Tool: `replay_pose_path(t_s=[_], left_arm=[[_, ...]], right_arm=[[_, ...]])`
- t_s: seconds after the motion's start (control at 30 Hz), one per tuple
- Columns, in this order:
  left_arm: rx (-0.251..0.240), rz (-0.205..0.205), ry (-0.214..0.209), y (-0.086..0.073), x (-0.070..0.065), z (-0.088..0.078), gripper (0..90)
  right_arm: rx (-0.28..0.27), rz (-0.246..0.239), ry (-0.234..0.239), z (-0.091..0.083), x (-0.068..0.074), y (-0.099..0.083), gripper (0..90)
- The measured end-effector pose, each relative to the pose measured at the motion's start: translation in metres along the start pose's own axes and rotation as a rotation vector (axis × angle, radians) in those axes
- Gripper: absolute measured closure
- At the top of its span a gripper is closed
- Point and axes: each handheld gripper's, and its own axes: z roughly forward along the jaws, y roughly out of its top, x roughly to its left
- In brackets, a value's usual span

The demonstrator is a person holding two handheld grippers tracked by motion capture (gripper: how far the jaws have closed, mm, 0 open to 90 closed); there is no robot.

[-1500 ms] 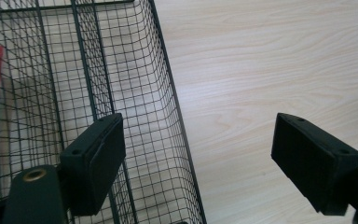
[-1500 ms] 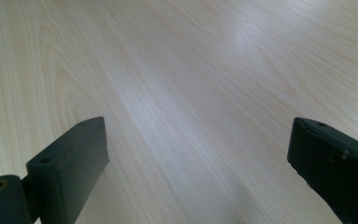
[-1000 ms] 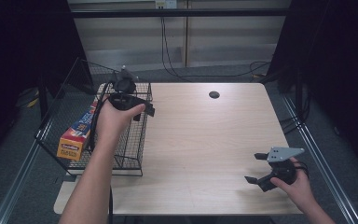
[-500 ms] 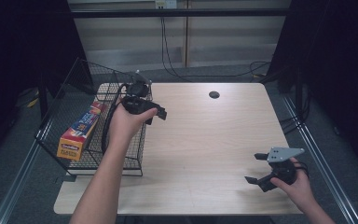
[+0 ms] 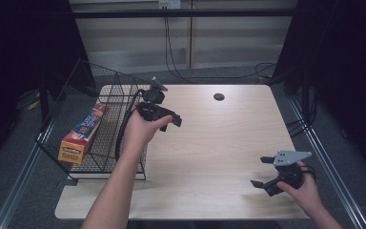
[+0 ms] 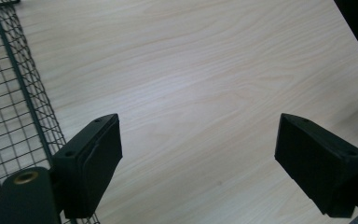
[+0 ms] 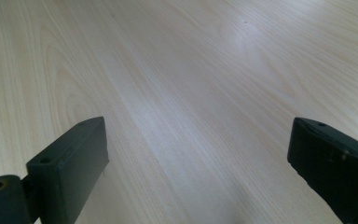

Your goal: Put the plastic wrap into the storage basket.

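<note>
Pale wood table [image 5: 209, 157] in a dark room with cables behind, wire basket [image 5: 71, 143] at its left edge holding a long orange box [image 5: 83, 133], left gripper [image 5: 169, 121] raised beside the basket, jaws spread and empty, right gripper [image 5: 262, 171] low at the near right corner, jaws spread and empty

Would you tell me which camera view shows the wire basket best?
The high view: the whole wire basket stands at the table's left edge with a long box leaning inside. The left gripper view catches just a strip of its mesh; the right gripper view looks over bare tabletop.
</note>
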Motion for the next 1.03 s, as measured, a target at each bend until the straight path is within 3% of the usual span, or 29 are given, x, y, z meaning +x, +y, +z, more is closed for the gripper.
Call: replay_pose_path(t_s=[0.2,0.23,0.27,0.5,0.83,1.0,1.03], left_arm=[[-0.004,0.021,-0.019,-0.006,-0.008,0.012,14.9],[0.015,0.043,-0.025,-0.006,-0.008,0.013,15.0],[0.012,0.031,-0.029,-0.008,-0.009,0.016,15.1],[0.011,0.059,-0.058,-0.018,-0.015,0.032,15.8],[0.014,0.083,-0.088,-0.039,-0.018,0.056,15.9],[0.009,0.086,-0.101,-0.056,-0.020,0.066,16.1],[0.015,0.101,-0.105,-0.060,-0.021,0.068,16.1]], right_arm=[[0.002,-0.004,0.005,0.001,0.000,0.000,4.8],[0.003,-0.005,0.003,0.001,0.000,0.000,4.7],[0.004,-0.005,0.003,0.001,0.000,0.000,4.7],[0.002,-0.003,0.001,0.000,0.000,0.000,4.8],[0.004,0.000,-0.001,0.000,-0.001,-0.002,4.7],[0.010,0.017,-0.010,0.002,-0.003,-0.005,3.9],[0.017,0.025,-0.012,0.003,-0.003,-0.007,3.3]])
